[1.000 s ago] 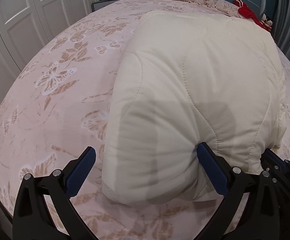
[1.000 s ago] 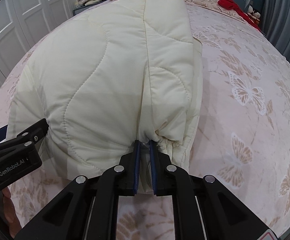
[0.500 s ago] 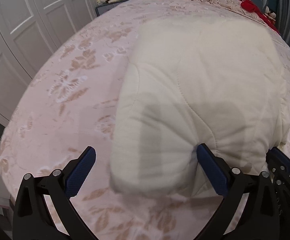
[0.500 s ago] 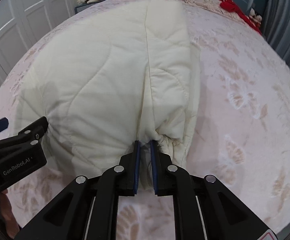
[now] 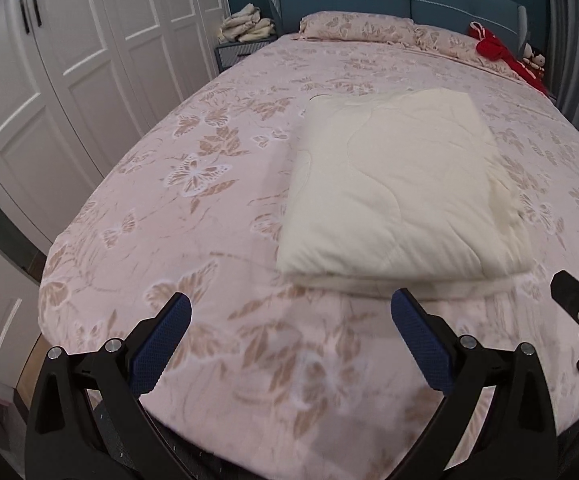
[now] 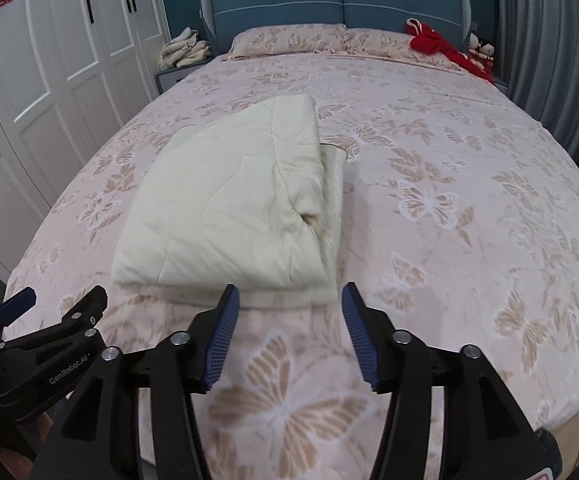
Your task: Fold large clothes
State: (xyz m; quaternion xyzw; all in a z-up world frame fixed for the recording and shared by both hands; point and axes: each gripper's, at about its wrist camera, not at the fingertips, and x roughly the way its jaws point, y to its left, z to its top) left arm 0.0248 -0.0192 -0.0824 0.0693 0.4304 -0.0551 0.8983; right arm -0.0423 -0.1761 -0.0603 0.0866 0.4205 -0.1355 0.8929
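Note:
A cream quilted garment lies folded into a thick rectangle on the pink butterfly-print bed. It also shows in the right wrist view, with a bunched fold on its right side. My left gripper is open and empty, held back from the garment's near edge. My right gripper is open and empty, just short of the near edge. The left gripper also shows at the lower left of the right wrist view.
White wardrobe doors stand along the left. A nightstand with folded pale laundry is at the bed's head. Pillows, a red cloth and dolls lie by the blue headboard. Grey curtains hang on the right.
My right gripper has let go of the garment and opened. Both grippers have pulled back from it towards the foot of the bed. The garment now lies flat and free.

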